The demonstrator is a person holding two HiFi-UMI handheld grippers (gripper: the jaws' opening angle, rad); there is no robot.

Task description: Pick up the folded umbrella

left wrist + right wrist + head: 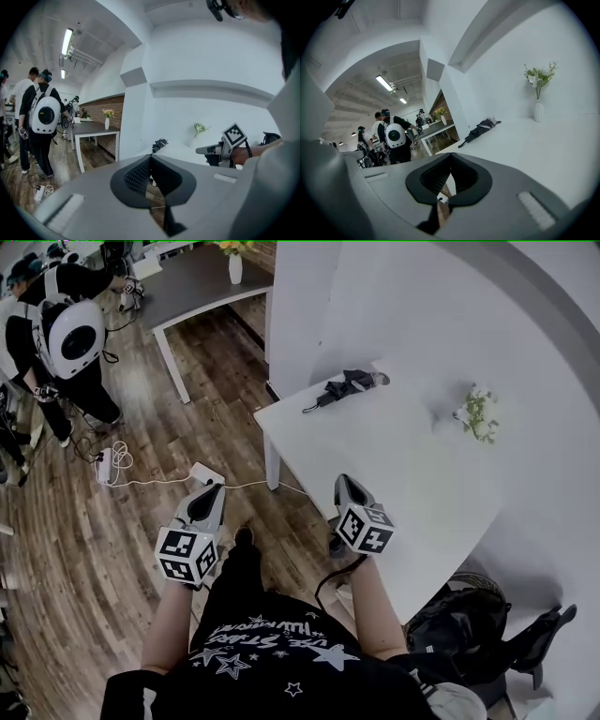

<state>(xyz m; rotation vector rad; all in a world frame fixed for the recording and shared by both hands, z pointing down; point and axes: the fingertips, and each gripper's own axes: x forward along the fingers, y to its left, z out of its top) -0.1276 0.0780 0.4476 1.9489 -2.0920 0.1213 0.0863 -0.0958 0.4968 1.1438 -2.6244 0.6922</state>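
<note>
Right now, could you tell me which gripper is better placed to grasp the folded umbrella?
Right, probably. The right gripper hovers over the table's near edge, with the folded umbrella ahead at the far corner; the left gripper is off the table, over the floor.

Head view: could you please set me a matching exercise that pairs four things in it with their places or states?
Things:
1. folded black fabric umbrella
2. small white vase of green-and-white flowers
3. rounded white backpack
4. right tongs

Places or states:
A. on a person's back
B. shut and empty
C. lying at the white table's far left corner
D. standing on the table by the wall

Pairs: 1-C, 2-D, 3-A, 4-B.
</note>
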